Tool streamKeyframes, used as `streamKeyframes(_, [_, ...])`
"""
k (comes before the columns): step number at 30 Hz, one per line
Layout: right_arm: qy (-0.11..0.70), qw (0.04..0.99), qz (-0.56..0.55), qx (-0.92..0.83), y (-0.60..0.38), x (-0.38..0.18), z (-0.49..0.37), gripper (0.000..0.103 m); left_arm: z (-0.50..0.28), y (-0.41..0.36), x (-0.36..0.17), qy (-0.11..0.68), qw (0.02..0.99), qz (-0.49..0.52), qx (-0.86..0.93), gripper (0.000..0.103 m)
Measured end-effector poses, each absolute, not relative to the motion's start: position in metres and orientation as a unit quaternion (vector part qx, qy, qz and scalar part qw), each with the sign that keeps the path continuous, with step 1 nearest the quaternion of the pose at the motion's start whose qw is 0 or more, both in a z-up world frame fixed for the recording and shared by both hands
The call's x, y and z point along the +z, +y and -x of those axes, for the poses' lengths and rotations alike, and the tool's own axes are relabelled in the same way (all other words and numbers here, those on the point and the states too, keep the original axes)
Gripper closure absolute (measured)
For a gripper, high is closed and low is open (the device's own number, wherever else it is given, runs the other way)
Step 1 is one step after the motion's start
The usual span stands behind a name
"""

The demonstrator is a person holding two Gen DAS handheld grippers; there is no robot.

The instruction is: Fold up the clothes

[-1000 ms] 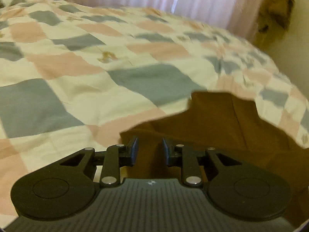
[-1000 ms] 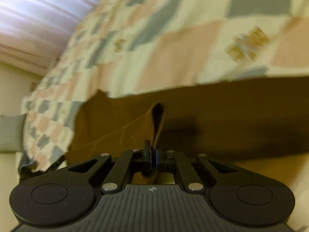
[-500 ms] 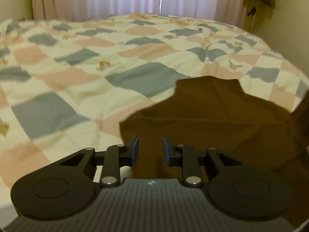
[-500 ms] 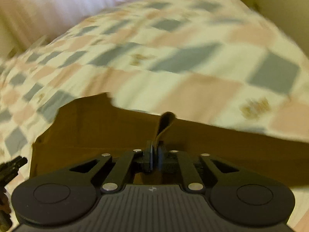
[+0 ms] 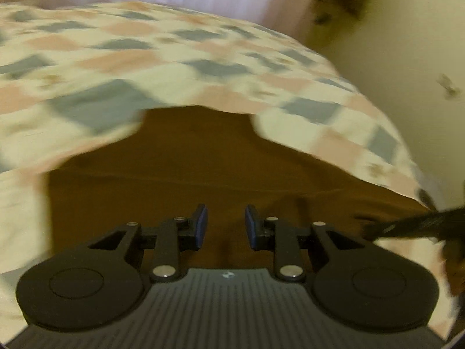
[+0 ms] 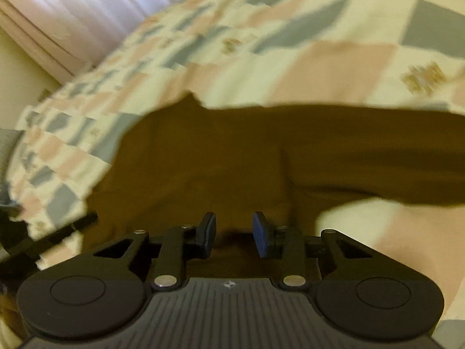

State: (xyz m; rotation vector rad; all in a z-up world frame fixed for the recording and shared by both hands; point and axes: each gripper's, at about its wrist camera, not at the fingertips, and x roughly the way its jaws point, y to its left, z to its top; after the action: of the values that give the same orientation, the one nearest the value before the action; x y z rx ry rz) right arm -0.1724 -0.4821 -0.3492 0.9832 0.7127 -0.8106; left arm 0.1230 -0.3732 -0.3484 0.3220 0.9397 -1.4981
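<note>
Both wrist cameras look steeply down, close over the bed; each frames the same brown garment [image 5: 203,157] centrally.

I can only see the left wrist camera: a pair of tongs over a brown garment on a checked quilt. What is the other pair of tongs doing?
Observer: The right tongs are opening, with nothing between their pads. The brown garment lies just beyond them.
Operator: Is the cloth flat over there?
Observer: Not quite. A fold edge runs down it just past the right-hand pad.
Operator: Does the garment cover everything near those tongs?
Observer: No. To their right its near edge ends and the bare checked quilt shows.
</note>
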Motion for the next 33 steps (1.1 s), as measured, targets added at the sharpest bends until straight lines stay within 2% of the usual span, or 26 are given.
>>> streamKeyframes(4, [0.315,0.738,-0.460,-0.380,-0.475,-0.361,0.190,0.069,-0.081,-0.423,-0.369,0.440,0.569,-0.144,-0.680,0.078])
streamKeyframes(9, [0.265,0.785,-0.416,-0.374,-0.464,-0.359,0.198,0.074,-0.054,-0.466,-0.404,0.482,0.538,-0.161,-0.673,0.076])
streamKeyframes(10, [0.268,0.791,-0.410,-0.368,-0.462,-0.362,0.196,0.078,-0.052,-0.469,-0.408,0.489,0.534,-0.157,-0.671,0.078])
streamKeyframes(11, [0.287,0.785,-0.407,-0.368,-0.461,-0.370,0.193,0.086,-0.050,-0.470,-0.410,0.492,0.536,-0.154,-0.669,0.084])
streamKeyframes(12, [0.312,0.773,-0.409,-0.373,-0.461,-0.382,0.189,0.090,-0.048,-0.470,-0.410,0.489,0.543,-0.157,-0.664,0.098])
streamKeyframes(13, [0.334,0.757,-0.419,-0.374,-0.461,-0.396,0.188,0.100,-0.047,-0.468,-0.409,0.485,0.552,-0.163,-0.659,0.098])
streamKeyframes(16, [0.319,0.749,-0.451,-0.366,-0.461,-0.407,0.203,0.102,-0.048,-0.457,-0.400,0.467,0.586,-0.181,-0.637,0.098])
streamKeyframes(19, [0.284,0.745,-0.492,-0.350,-0.465,-0.393,0.229,0.080,-0.044,-0.446,-0.374,0.442,0.600,-0.168,-0.645,0.097])
streamKeyframes(20, [0.266,0.743,-0.502,-0.353,-0.466,-0.386,0.243,0.076,-0.037,-0.446,-0.366,0.429,0.596,-0.167,-0.658,0.097])
streamKeyframes(24, [0.179,0.700,-0.550,-0.418,-0.474,-0.369,0.323,0.071,0.004,-0.464,-0.361,0.390,0.570,-0.195,-0.697,0.086])
streamKeyframes(26, [0.132,0.652,-0.564,-0.490,-0.478,-0.369,0.379,0.071,0.017,-0.480,-0.387,0.410,0.568,-0.229,-0.676,0.085])
streamKeyframes(28, [0.095,0.597,-0.564,-0.563,-0.482,-0.370,0.436,0.069,0.019,-0.488,-0.409,0.436,0.578,-0.249,-0.644,0.089])
streamKeyframes(31, [0.034,0.535,-0.553,-0.638,-0.481,-0.369,0.517,0.069,0.018,-0.478,-0.394,0.419,0.600,-0.229,-0.642,0.088])
streamKeyframes(33, [-0.027,0.507,-0.563,-0.652,-0.478,-0.371,0.555,0.061,0.016,-0.471,-0.383,0.409,0.614,-0.224,-0.637,0.088])
